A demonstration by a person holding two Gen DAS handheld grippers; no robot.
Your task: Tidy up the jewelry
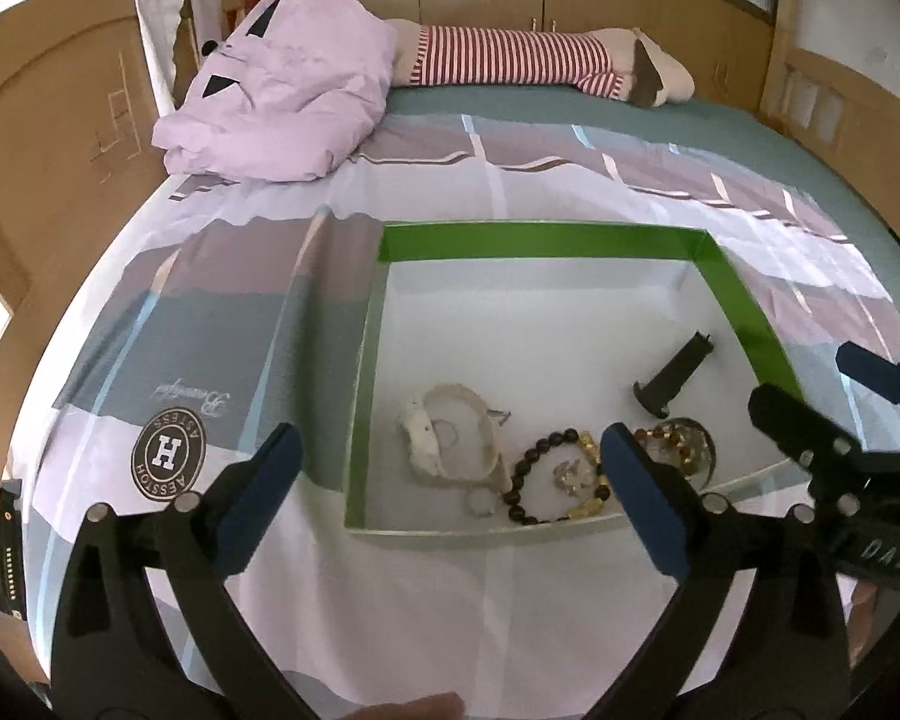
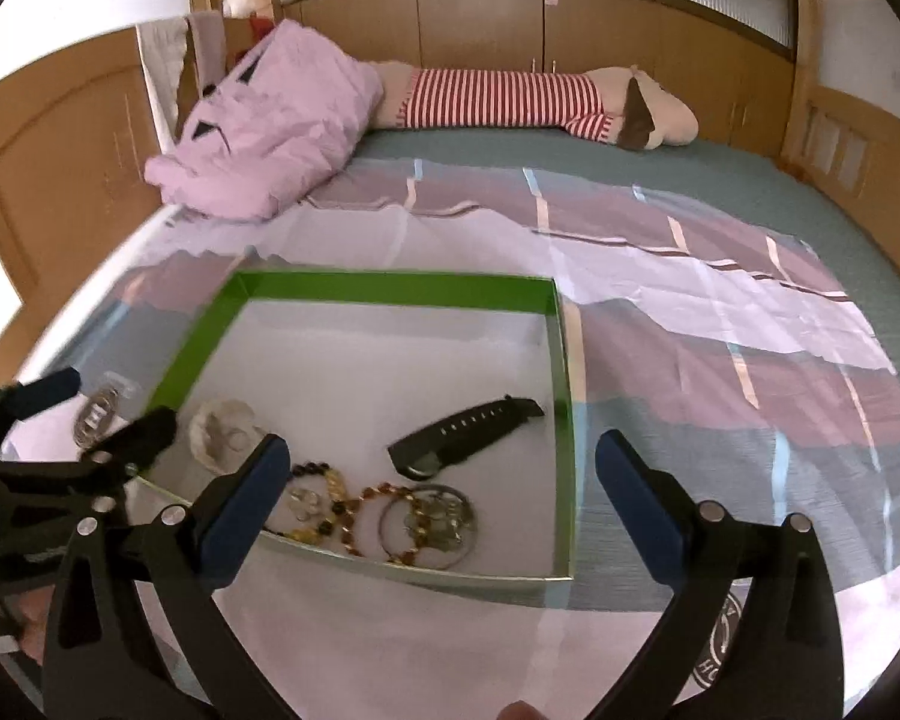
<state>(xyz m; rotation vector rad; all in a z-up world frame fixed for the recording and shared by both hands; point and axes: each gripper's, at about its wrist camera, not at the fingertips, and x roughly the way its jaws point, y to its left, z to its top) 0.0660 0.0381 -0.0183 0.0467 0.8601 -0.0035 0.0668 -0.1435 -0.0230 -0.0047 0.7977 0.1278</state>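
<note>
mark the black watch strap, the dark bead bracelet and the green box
black watch strap (image 2: 468, 429), right wrist view, middle of the band
dark bead bracelet (image 1: 525, 461), left wrist view, beads on its left arc
green box (image 1: 546, 239), left wrist view, far wall

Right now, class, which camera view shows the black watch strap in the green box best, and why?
The right wrist view: the black watch strap lies side-on, its row of holes visible. The left wrist view shows it foreshortened, end-on, holes not visible, in the green box.
</note>
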